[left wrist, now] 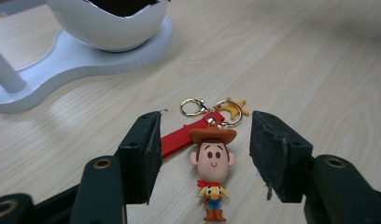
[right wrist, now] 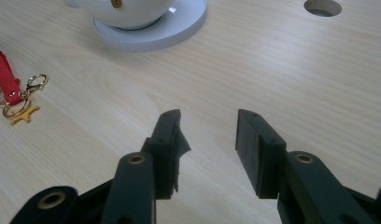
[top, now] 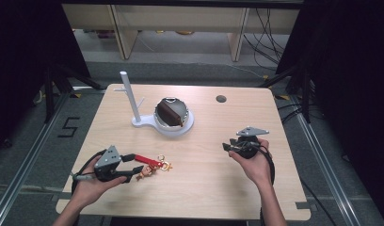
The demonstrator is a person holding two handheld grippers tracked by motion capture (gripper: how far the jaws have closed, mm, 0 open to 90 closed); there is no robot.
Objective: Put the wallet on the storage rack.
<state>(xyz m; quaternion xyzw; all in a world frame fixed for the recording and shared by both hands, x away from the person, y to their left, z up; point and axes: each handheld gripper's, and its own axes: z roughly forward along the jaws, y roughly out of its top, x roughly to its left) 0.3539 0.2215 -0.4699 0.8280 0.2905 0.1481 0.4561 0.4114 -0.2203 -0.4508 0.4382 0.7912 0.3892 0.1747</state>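
Now the left claw (left wrist: 205, 154) stands spread around the cowboy keychain (left wrist: 211, 170), lying at seven o'clock on the table (top: 204, 155); squeeze the head squarely. The right claw (right wrist: 207, 144) is spread, empty.

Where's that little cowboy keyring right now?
The keyring lies flat on the table, near-left in the high view, between the left gripper's open fingers, untouched.

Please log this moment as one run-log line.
left claw: open, around cowboy keychain, not touching | right claw: open, empty, above table | keychain: flat on table
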